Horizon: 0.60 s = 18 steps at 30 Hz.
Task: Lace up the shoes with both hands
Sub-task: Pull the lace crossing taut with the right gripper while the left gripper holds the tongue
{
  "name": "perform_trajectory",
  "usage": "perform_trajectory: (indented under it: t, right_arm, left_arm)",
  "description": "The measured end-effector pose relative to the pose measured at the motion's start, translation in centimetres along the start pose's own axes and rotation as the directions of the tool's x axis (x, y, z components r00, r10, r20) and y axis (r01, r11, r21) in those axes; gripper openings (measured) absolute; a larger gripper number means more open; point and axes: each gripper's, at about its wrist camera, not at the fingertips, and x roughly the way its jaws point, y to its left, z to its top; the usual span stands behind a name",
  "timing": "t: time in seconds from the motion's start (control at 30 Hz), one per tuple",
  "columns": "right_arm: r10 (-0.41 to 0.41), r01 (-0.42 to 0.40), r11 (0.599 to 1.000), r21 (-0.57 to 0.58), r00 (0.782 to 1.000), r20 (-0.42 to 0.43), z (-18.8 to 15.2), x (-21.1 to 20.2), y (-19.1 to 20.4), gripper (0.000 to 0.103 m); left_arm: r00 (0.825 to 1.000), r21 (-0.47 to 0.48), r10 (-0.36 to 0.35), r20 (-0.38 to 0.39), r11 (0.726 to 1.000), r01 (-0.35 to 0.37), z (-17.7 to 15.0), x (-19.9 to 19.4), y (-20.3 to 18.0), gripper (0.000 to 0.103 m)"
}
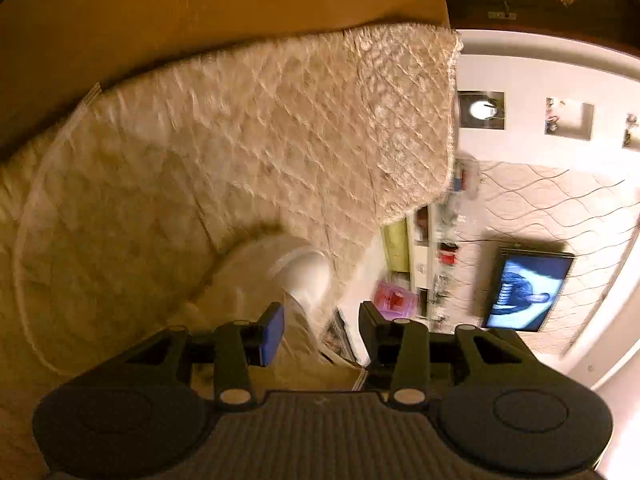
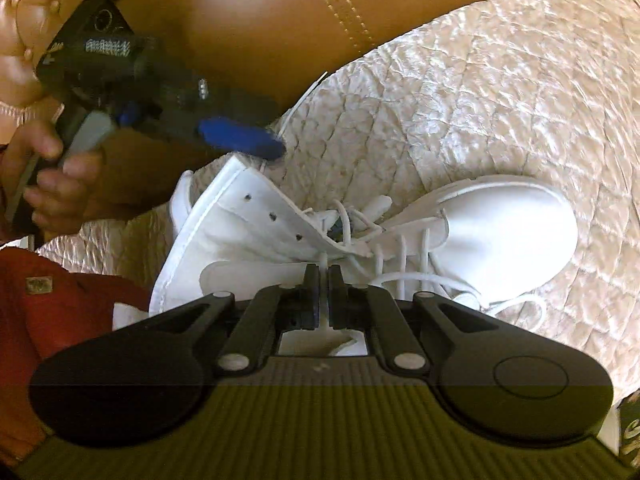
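The white high-top shoe [image 2: 400, 232] lies on its side on the quilted sofa cover [image 2: 500, 80], light and floppy at the collar. Its thin lace [image 2: 323, 264] is limp and slippery, best pinched near the tip. The right gripper [image 2: 324, 276] has its jaws closed on that lace; the left gripper [image 1: 322, 322] stands with jaws apart and empty, up by the collar.

Cover: cream quilted fabric [image 1: 248, 152], diamond stitching, spread over seat; also seen in rt view [image 2: 500, 92].
Sofa: tan leather [image 2: 248, 28], double seam, tufted buttons top-left.
TV: on wall [image 1: 526, 290], screen lit, pic tilted sideways.
Wall: wavy-line pattern [image 1: 560, 208]; niches above [image 1: 569, 121].
Shelf unit: white [image 1: 424, 256], small blurred items.
Red cloth: lower left [image 2: 60, 312], small metal tag.
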Motion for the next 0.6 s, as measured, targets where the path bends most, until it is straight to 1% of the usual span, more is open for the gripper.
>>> perform_trajectory:
  t: [0.07, 0.1, 0.13, 0.2, 0.23, 0.27, 0.3, 0.4, 0.43, 0.47, 0.53, 0.57, 0.6]
  right_arm:
    - [0.015, -0.015, 0.999, 0.028, 1.0, 0.024, -0.5, -0.2, -0.5, 0.008]
    - [0.019, -0.02, 0.999, 0.039, 0.999, 0.035, -0.6, -0.3, -0.6, 0.008]
    - [0.022, -0.025, 0.999, 0.048, 0.999, 0.045, -0.8, -0.3, -0.8, 0.008]
    - [0.021, -0.025, 0.998, 0.058, 0.998, 0.064, -1.1, -0.3, -0.8, 0.008]
    - [0.021, -0.025, 0.998, 0.063, 0.997, 0.074, -1.3, -0.4, -0.9, 0.008]
    - [0.017, -0.022, 0.998, 0.062, 0.997, 0.073, -1.5, -0.3, -0.8, 0.008]
    - [0.014, -0.019, 0.998, 0.06, 0.997, 0.073, -1.7, -0.3, -0.7, 0.008]
    - [0.019, -0.027, 0.996, 0.081, 0.995, 0.098, -2.3, -0.5, -1.1, 0.008]
    - [0.02, -0.03, 0.996, 0.087, 0.994, 0.107, -2.5, -0.5, -1.2, 0.008]
    - [0.021, -0.032, 0.995, 0.093, 0.993, 0.117, -2.7, -0.6, -1.3, 0.008]
    - [0.022, -0.037, 0.994, 0.106, 0.99, 0.139, -3.2, -0.6, -1.5, 0.008]
    - [0.02, -0.037, 0.993, 0.109, 0.988, 0.152, -3.5, -0.6, -1.5, 0.008]
    - [0.017, -0.036, 0.993, 0.113, 0.986, 0.165, -3.8, -0.7, -1.5, 0.008]
  left_arm:
    - [0.994, 0.047, 0.099, -0.041, 0.994, -0.097, -0.3, 1.0, -0.5, 0.045]
    - [0.986, 0.08, 0.149, -0.075, 0.987, -0.143, -0.7, 1.8, -0.9, 0.043]
    - [0.977, 0.144, 0.185, -0.104, 0.975, -0.169, -1.4, 2.7, -1.8, 0.038]
    - [0.963, 0.303, 0.234, -0.137, 0.935, -0.184, -3.0, 4.2, -4.1, 0.037]
    - [0.957, 0.378, 0.261, -0.129, 0.905, -0.196, -3.7, 4.6, -5.4, 0.033]
    - [0.951, 0.425, 0.284, -0.122, 0.881, -0.208, -4.2, 4.9, -6.2, 0.029]
    - [0.946, 0.45, 0.301, -0.12, 0.866, -0.218, -4.3, 5.1, -6.8, 0.029]
    - [0.932, 0.48, 0.344, -0.114, 0.84, -0.252, -4.6, 5.7, -7.7, 0.031]
    - [0.928, 0.484, 0.355, -0.111, 0.835, -0.262, -4.7, 5.8, -8.0, 0.034]
    - [0.925, 0.485, 0.364, -0.11, 0.832, -0.27, -4.7, 5.9, -8.2, 0.034]
    - [0.925, 0.479, 0.365, -0.109, 0.834, -0.272, -4.7, 6.4, -8.5, 0.034]
    - [0.924, 0.481, 0.365, -0.111, 0.834, -0.272, -4.8, 6.4, -8.7, 0.036]
    - [0.922, 0.491, 0.372, -0.11, 0.827, -0.275, -5.0, 6.4, -8.9, 0.037]
